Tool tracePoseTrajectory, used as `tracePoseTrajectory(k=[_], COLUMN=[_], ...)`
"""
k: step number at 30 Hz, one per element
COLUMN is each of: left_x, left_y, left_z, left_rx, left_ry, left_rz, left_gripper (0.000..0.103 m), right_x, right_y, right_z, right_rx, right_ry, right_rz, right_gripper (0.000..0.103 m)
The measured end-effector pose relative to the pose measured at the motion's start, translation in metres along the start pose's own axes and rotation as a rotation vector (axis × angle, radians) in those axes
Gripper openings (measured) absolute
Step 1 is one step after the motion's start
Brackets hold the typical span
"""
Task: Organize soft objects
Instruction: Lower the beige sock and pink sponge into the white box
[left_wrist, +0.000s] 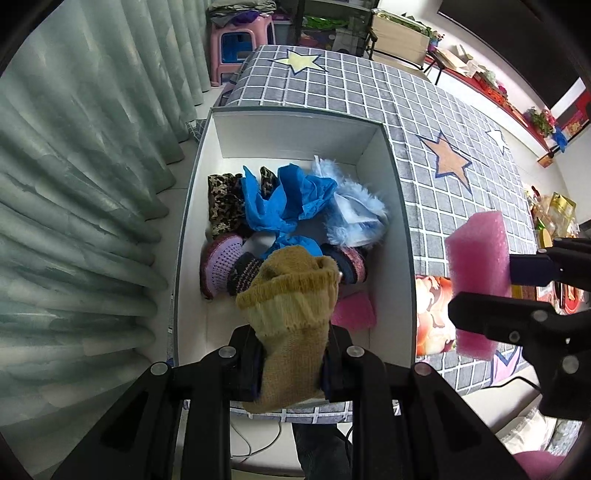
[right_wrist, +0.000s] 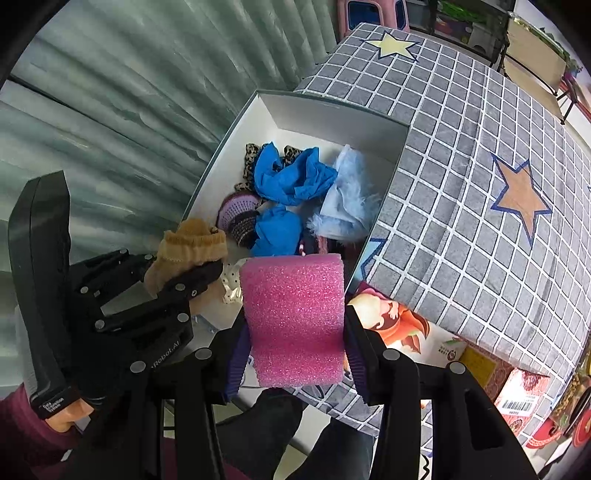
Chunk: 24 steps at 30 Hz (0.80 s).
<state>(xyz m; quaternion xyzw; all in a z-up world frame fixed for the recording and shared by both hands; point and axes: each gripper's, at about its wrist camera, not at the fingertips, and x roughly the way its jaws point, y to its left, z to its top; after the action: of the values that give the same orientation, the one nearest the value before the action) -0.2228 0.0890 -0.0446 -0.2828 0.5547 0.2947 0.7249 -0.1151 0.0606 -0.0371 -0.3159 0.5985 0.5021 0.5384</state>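
Note:
A white box (left_wrist: 291, 134) (right_wrist: 325, 114) holds several soft things: crumpled blue plastic (left_wrist: 284, 199) (right_wrist: 291, 177), a pale blue furry piece (left_wrist: 358, 210) (right_wrist: 347, 199), leopard cloth (left_wrist: 221, 199), knitted purple items (left_wrist: 221, 258) and a pink pad (left_wrist: 354, 310). My left gripper (left_wrist: 291, 365) (right_wrist: 184, 273) is shut on a tan knitted sock (left_wrist: 291, 306) (right_wrist: 188, 247), held over the box's near end. My right gripper (right_wrist: 295, 347) (left_wrist: 517, 291) is shut on a pink foam block (right_wrist: 295, 317) (left_wrist: 476, 273), held at the box's near right corner above the table.
The box stands on a table with a grey checked cloth with stars (left_wrist: 369, 96) (right_wrist: 480, 166). A pale green curtain (left_wrist: 74, 184) (right_wrist: 110, 92) hangs close on the left. A pink stool (left_wrist: 240, 40) stands beyond. Printed boxes (right_wrist: 517, 391) lie at the right.

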Motion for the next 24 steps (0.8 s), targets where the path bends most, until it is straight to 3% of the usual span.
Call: tracePoseTrajectory(k=[24], left_x=[0.014], left_y=[0.0], left_z=[0.026], left_rx=[-0.074], left_ry=[0.012], left_rz=[0.041], left_gripper=[0.026], right_x=[0.002], right_y=[-0.004], right_z=[0.036], right_rx=[0.024], right_ry=[-0.046], right_rz=[0.005], right_gripper=[0.048])
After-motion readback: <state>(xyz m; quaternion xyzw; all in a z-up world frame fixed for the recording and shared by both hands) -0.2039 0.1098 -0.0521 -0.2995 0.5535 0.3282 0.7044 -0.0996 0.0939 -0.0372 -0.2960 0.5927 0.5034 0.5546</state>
